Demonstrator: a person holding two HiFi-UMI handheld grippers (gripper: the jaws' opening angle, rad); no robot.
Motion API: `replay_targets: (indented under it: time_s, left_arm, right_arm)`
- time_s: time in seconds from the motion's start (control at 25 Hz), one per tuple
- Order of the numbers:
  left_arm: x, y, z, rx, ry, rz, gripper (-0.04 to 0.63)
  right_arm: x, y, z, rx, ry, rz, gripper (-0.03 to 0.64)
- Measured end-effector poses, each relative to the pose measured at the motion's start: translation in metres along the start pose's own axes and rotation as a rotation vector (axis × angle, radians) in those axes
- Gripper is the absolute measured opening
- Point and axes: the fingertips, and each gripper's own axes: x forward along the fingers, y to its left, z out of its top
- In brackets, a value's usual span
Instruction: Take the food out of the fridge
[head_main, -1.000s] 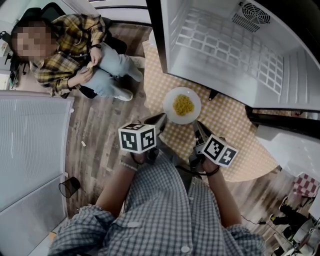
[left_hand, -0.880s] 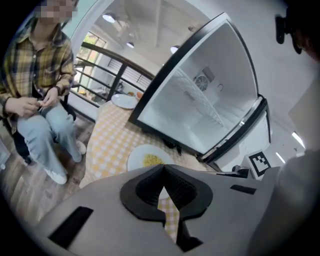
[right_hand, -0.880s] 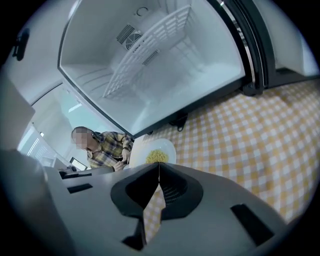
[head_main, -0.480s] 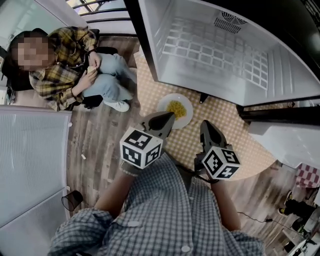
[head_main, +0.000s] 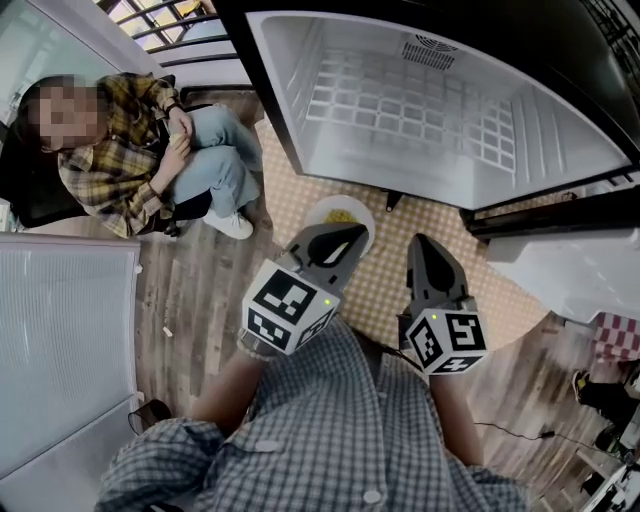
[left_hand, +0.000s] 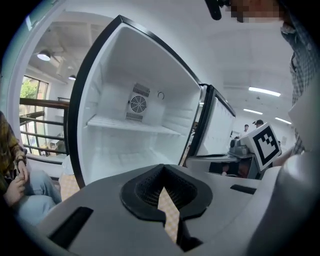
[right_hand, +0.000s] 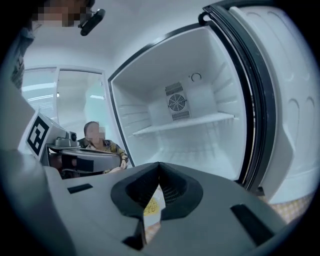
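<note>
Grey-and-white checked shirt (head_main: 320, 430) is nearest, and from it both forearms reach forward, each carrying a tool. The left tool (head_main: 352, 235) has its jaws pressed together with nothing between them. The right tool (head_main: 421, 245) looks the same, its tips meeting on nothing. They are held side by side, pointing toward the fridge and a little downward. I take that as hands kept clear of the work rather than a reach for anything.

Just past the left tool's tip and partly hidden by it, a white plate (head_main: 316, 212) of yellow food (head_main: 343, 214) sits on the checked mat (head_main: 390, 260), close to the mat's edge under the fridge front. The food is too small to name more exactly. It is outside the fridge, so the taking-out looks done.

Beyond stands the fridge (head_main: 285, 95) with its door open. Its white interior is bare but for a wire shelf (head_main: 420, 100) and a fan grille (head_main: 428, 52). Off the mat's left edge a seated person (head_main: 130, 150) in a plaid shirt looks on.

No brand or label can be read. The only print is the black-and-white square markers on the tools' cubes.
</note>
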Motion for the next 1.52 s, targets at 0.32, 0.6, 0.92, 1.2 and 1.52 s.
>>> replay_targets:
  time_s: [0.32, 0.6, 0.92, 1.2, 1.52]
  left_arm:
    - [-0.003, -0.006, 0.021, 0.045, -0.045, -0.013, 0.006]
    - [-0.005, -0.008, 0.032, 0.060, -0.072, -0.019, 0.006]
    - [-0.005, -0.011, 0.031, 0.057, -0.067, -0.023, 0.006]
    - [-0.005, -0.012, 0.028, 0.040, -0.066, -0.027, 0.006]
    - [-0.004, -0.012, 0.026, 0.039, -0.061, -0.026, 0.006]
  right_arm:
    - [-0.009, 0.006, 0.047, -0.069, -0.112, 0.005, 0.009]
    - [-0.011, 0.008, 0.057, -0.105, -0.141, 0.002, 0.009]
    - [-0.014, 0.007, 0.057, -0.105, -0.137, -0.008, 0.009]
    - [-0.015, 0.006, 0.054, -0.095, -0.135, -0.009, 0.009]
    - [-0.015, 0.007, 0.053, -0.103, -0.132, -0.007, 0.009]
